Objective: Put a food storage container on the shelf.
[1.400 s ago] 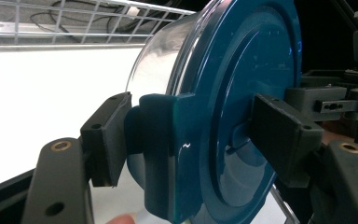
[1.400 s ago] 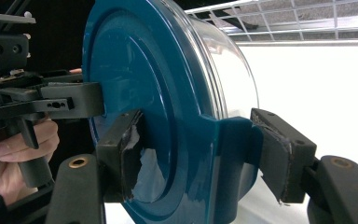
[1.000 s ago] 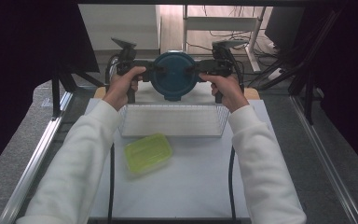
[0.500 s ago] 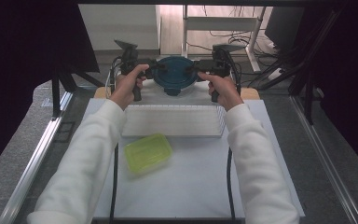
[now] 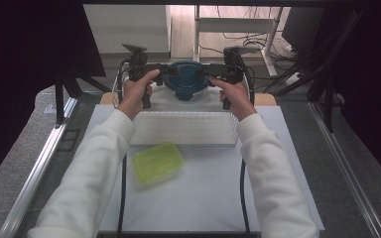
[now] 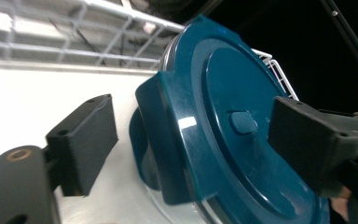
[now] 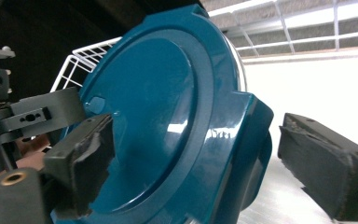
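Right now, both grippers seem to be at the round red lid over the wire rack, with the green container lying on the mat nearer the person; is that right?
Not quite: the lid is dark teal, not red, as the high view shows. Otherwise yes: the left gripper and right gripper are at its sides over the wire rack, and the green container lies nearer the person.

Round container with dark teal lid (image 5: 187, 79), glossy, small oval tab near lid centre, clip flaps at two opposite edges, clear base under rim. Sat at far end of table, within white wire rack (image 5: 181, 126).
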The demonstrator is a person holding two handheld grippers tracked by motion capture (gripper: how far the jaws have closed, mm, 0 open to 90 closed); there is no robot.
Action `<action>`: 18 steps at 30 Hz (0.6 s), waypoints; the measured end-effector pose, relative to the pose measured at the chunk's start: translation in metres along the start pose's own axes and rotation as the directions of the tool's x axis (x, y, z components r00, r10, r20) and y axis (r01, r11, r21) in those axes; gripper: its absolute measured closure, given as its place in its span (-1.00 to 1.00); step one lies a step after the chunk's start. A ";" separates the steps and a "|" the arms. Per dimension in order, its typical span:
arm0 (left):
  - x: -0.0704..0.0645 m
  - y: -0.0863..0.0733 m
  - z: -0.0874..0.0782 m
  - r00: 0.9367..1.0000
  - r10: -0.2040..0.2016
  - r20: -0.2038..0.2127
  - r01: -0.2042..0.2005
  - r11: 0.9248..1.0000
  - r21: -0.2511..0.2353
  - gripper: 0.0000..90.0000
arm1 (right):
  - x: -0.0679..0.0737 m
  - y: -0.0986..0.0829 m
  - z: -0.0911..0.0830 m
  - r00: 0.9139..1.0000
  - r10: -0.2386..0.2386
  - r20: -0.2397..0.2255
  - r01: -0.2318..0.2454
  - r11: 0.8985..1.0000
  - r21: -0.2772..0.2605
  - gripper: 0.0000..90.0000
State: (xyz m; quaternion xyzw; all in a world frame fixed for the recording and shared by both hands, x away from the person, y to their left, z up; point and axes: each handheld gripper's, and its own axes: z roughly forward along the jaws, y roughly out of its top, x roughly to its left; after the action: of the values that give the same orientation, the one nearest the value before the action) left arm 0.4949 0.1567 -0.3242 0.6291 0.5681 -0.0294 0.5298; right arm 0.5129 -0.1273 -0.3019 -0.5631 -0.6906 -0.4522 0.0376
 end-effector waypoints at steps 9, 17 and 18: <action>-0.013 -0.019 -0.041 0.989 0.141 -0.032 -0.143 0.988 -0.059 -0.69 | 0.013 -0.015 -0.028 0.989 -0.145 0.023 0.146 0.986 -0.074 -0.81; -0.028 -0.070 -0.075 0.949 0.309 -0.054 -0.311 0.950 -0.022 -0.51 | 0.016 -0.050 -0.062 0.949 -0.314 0.034 0.316 0.944 -0.098 -0.66; -0.029 -0.077 -0.079 0.945 0.323 -0.053 -0.325 0.946 -0.020 -0.50 | 0.016 -0.056 -0.066 0.942 -0.333 0.029 0.335 0.937 -0.098 -0.64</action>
State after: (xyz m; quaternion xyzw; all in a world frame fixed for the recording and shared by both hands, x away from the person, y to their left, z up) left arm 0.3824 0.1761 -0.3201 0.7067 0.4702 0.0816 0.5223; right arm 0.4314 -0.1567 -0.2866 -0.4416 -0.7526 -0.4831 -0.0723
